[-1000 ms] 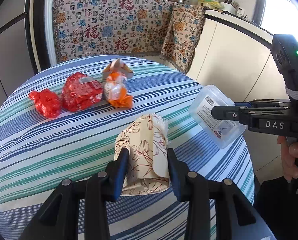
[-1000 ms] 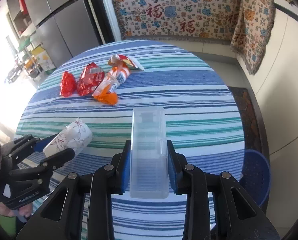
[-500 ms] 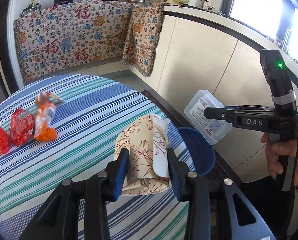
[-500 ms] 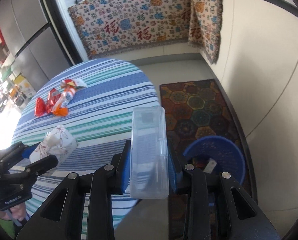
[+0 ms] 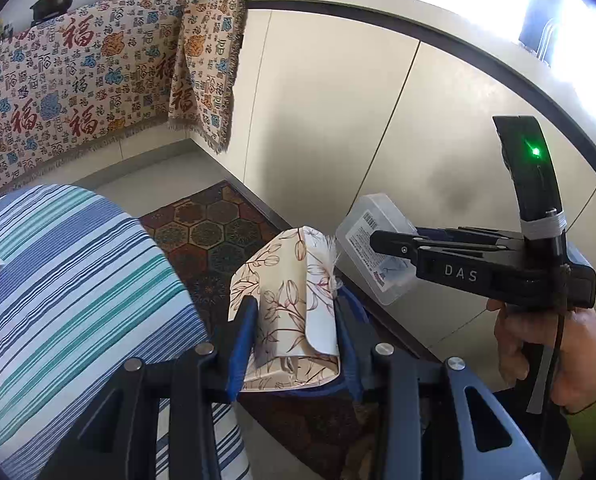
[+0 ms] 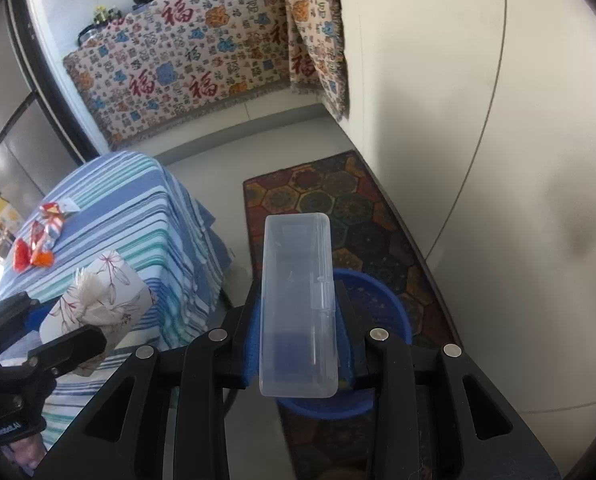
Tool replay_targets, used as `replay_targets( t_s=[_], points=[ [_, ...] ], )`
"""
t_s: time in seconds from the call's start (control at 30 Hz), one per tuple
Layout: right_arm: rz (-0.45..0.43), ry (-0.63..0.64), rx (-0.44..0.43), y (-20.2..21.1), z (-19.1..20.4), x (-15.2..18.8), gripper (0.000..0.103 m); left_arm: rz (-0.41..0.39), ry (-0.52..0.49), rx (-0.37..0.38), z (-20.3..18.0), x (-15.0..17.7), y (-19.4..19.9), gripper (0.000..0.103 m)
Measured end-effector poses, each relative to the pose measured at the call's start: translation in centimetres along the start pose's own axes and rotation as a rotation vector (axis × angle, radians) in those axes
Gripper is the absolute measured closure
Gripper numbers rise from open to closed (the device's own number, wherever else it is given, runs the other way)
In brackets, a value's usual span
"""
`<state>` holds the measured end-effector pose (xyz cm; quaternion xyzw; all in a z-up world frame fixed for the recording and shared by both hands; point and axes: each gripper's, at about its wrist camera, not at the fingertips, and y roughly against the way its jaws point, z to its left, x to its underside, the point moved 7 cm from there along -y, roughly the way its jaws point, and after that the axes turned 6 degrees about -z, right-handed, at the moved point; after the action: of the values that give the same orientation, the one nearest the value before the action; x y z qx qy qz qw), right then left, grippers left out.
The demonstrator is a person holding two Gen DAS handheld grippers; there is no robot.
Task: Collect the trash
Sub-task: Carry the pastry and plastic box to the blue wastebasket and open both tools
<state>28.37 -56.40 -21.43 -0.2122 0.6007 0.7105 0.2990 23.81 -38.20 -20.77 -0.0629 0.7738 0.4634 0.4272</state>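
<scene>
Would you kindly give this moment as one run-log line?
left gripper: shut on floral pack | right gripper: shut on clear box | blue bin: below box

Both grippers have swung off the striped table (image 5: 69,280) and out over the floor! The left gripper (image 5: 293,340), with its floral paper pack (image 5: 289,312), now hangs past the table edge above the patterned rug (image 5: 209,236). The right gripper (image 6: 298,336) has carried its clear plastic box (image 6: 295,308) right over the blue basket (image 6: 382,304), which was off at the picture's edge a second ago. The red and orange wrappers (image 6: 37,240) have slid away to the far left.
</scene>
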Motion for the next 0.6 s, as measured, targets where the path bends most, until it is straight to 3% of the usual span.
replay_targets(
  t_s=[0.27,0.6],
  points=[
    [0.003,-0.103,0.003,-2.0,-4.0,1.5,0.071,0.037,-0.02,0.012,-1.5,0.4,-4.9,0.064],
    [0.023,-0.145,-0.001,-3.0,-5.4,1.9,0.071,0.081,-0.024,0.021,-2.3,1.5,-9.5,0.064]
  ],
)
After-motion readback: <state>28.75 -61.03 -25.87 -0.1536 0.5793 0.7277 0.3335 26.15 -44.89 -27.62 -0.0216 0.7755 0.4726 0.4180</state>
